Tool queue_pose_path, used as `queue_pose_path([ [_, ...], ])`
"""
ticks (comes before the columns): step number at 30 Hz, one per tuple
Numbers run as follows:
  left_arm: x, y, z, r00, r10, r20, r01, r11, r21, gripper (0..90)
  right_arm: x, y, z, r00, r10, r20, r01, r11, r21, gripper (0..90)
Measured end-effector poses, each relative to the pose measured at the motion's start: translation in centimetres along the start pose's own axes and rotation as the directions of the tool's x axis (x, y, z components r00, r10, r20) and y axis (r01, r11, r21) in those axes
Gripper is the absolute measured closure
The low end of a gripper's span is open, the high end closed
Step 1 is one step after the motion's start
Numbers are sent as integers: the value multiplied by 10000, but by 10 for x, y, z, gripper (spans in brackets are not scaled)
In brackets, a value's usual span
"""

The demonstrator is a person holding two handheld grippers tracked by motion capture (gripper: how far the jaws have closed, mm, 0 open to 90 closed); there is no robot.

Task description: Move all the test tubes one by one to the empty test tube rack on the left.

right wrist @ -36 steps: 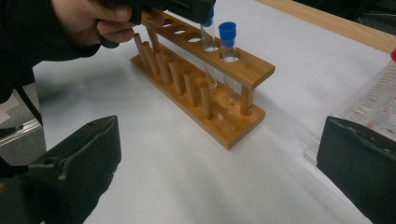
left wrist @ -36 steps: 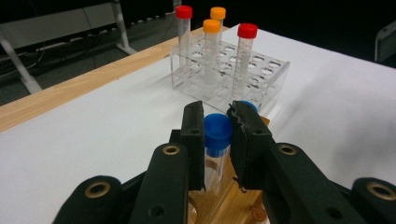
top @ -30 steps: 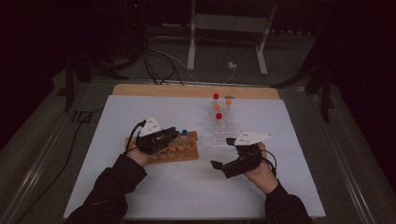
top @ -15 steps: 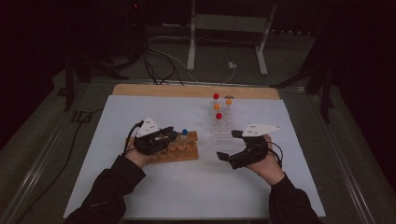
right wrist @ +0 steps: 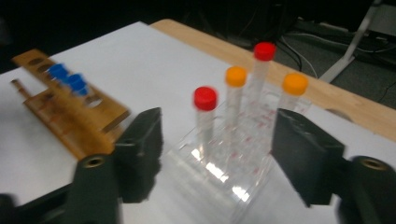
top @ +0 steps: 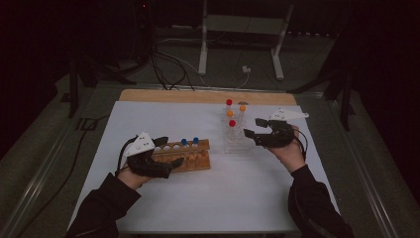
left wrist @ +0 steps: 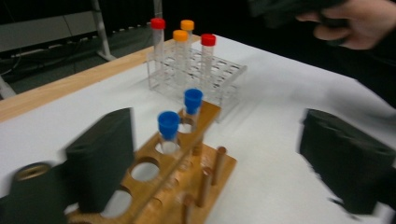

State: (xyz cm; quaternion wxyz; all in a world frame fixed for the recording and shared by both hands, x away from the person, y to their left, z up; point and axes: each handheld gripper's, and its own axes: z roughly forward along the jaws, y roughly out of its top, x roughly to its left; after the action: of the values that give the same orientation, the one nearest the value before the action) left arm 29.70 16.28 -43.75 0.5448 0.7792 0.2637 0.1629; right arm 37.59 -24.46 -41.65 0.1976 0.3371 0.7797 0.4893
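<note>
Pegs point(left wrist: 205, 179) (left gripper view) under wooden rack point(left wrist: 187, 158).

A white sheet point(top: 198, 198) is spread over the tabletop, whose bare wooden strip point(top: 163, 95) is left showing along the far edge, while black cables point(top: 163, 67) and a grey metal stand point(top: 242, 29) are seen on the floor beyond it.

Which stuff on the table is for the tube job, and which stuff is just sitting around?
For the job:
- clear rack with red-capped and orange-capped tubes
- wooden rack with two blue-capped tubes
- left tool, open by the wooden rack
- right tool, open by the clear rack

Just lying about:
- cables on the floor
- metal stand behind the table
</note>
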Motion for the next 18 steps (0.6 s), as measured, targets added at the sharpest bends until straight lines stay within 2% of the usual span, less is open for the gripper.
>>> queue_pose_path([
  [2,-2,-1,-3,9998,-88,197,88,10000,-40,33,-7,1,7,9998,64,189,-65,10000,48,398],
  [5,-5,-3,-7,9990,-83,443,88,9999,-129,21,-17,1,18,9994,80,342,-81,10000,25,446],
  [7,-6,-4,-8,9990,-75,435,82,9998,-158,21,-22,1,25,9995,175,282,-177,9998,76,472],
  [12,-5,-5,-11,9989,-90,451,102,9996,-254,21,-26,-1,43,9993,-78,363,61,9988,476,527],
  [18,-5,-5,-12,9989,-58,469,71,9996,-268,21,-31,-3,66,9996,-3,284,-25,9950,999,578],
])
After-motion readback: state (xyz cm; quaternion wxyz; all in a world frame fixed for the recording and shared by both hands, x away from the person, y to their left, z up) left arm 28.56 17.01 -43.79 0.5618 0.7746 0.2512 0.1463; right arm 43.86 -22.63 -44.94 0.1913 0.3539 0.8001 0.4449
